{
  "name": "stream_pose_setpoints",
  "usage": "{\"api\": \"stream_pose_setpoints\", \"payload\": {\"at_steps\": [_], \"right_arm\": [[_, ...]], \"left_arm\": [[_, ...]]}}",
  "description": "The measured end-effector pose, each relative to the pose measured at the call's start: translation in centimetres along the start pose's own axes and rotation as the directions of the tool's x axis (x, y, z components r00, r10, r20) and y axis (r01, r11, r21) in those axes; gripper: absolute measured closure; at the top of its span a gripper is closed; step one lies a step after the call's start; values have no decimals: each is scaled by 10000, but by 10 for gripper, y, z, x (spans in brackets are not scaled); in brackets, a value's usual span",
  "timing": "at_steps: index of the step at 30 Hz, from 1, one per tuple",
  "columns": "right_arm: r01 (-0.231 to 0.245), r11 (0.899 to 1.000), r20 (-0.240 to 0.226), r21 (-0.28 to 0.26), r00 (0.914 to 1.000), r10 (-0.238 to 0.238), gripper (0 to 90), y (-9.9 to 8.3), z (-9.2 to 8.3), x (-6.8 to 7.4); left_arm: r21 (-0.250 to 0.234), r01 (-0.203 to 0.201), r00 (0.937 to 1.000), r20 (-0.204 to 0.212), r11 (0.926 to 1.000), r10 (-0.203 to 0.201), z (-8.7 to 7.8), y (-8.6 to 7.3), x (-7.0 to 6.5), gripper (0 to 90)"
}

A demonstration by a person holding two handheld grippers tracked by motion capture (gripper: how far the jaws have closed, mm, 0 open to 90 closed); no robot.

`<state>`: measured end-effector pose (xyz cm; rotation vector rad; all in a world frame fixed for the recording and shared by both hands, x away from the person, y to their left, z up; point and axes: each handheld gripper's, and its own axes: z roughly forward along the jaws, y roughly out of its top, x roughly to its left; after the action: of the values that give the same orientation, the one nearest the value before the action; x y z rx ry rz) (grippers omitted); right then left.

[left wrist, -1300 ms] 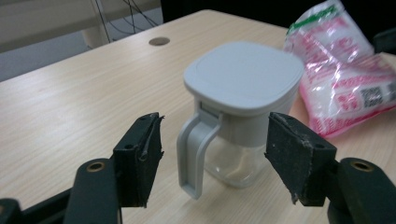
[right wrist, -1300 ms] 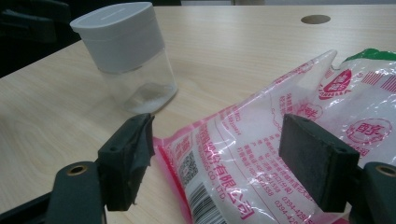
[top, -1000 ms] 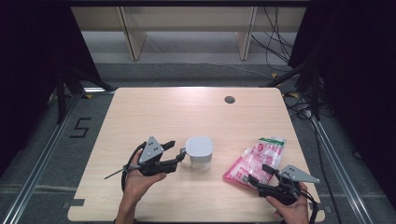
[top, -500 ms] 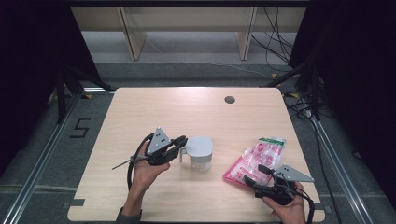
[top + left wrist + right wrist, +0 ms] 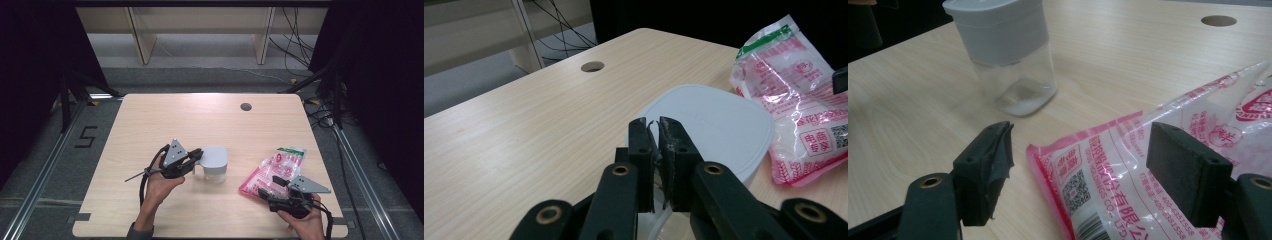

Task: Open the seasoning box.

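A lidded jar (image 5: 215, 164) is standing near the middle of the worktop (image 5: 165, 117), its pale grey lid (image 5: 719, 127) sitting on a clear body that is holding a little white powder at the bottom (image 5: 1020, 102). The left gripper (image 5: 196, 156) is reaching in from the jar's left side, and its fingers (image 5: 642, 150), which have just been closing, are now pressed nearly together at the near edge of the lid, pinching a thin tab or rim there; exactly what they are nipping is hard to make out. To the jar's right, well apart from it, a pink-and-clear plastic bag (image 5: 275, 170) is lying flat, carrying a green strip along its top edge, red Chinese characters, a round red stamp, a QR code and a barcode; the characters are too small and creased to read with confidence. The right gripper (image 5: 271, 186) is hovering over the bag's near corner, its fingers (image 5: 988, 170) spread wide with the corner lying between them, the pads not pressing on it. A round cable hole (image 5: 245, 106) is sitting toward the worktop's far edge. On the floor to the left, a black "5" (image 5: 86, 136) is marked.
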<state>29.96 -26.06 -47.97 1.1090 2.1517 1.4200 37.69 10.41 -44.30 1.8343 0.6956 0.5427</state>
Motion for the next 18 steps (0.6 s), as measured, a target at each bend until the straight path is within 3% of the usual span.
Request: {"api": "stream_pose_setpoints", "payload": {"at_steps": [1, 3, 5, 7, 8, 9, 11, 13, 14, 16, 17, 18], "right_arm": [[121, 9997, 38, -207, 9999, -120, 276, 1, 2, 1], [-24, 10000, -112, -49, 9999, 23, 304, 2, 2, 5], [601, 9981, -256, -164, 9978, -605, 339, 5, 5, 5], [543, 9985, -275, -7, 9981, -543, 365, 7, 5, 11], [1116, 9934, -373, -265, 9929, -1126, 381, 8, 7, 9], [1154, 9929, -386, -273, 9925, -1164, 395, 10, 8, 11], [1710, 9849, -503, -248, 9838, -1721, 411, 13, 11, 13], [1702, 9853, -490, -143, 9841, -1707, 418, 16, 13, 19], [2189, 9750, -529, -372, 9739, -2207, 433, 20, 20, 19], [2152, 9762, -584, -283, 9745, -2165, 436, 22, 21, 21], [2448, 9685, -462, -460, 9679, -2469, 441, 24, 24, 20], [2435, 9689, -516, -435, 9680, -2456, 448, 26, 25, 21]], "left_arm": [[-32, 34, 10000, 9, 10000, -34, 0, 0, 0, 838], [-12, 50, 10000, -10, 10000, -50, 0, -1, -1, 839], [-79, 105, 9999, 22, 9999, -104, 0, -1, 1, 838], [-149, 224, 9997, 50, 9996, -223, 0, -2, 1, 838], [-154, 210, 9998, 28, 9997, -209, 0, -2, 1, 839], [-159, 170, 9999, 10, 9997, -170, 0, -2, 1, 839], [-99, 152, 9999, -32, 9998, -152, -1, -2, 2, 840], [-114, 153, 9999, -38, 9998, -154, -1, -3, 2, 840], [-126, 133, 9999, -53, 9998, -134, -2, -3, 2, 841], [-132, 131, 9999, -32, 9998, -131, -2, -3, 2, 844], [-137, 148, 9999, -25, 9998, -148, -2, -3, 2, 846], [-133, 149, 9999, -36, 9998, -150, -2, -3, 2, 846]]}}
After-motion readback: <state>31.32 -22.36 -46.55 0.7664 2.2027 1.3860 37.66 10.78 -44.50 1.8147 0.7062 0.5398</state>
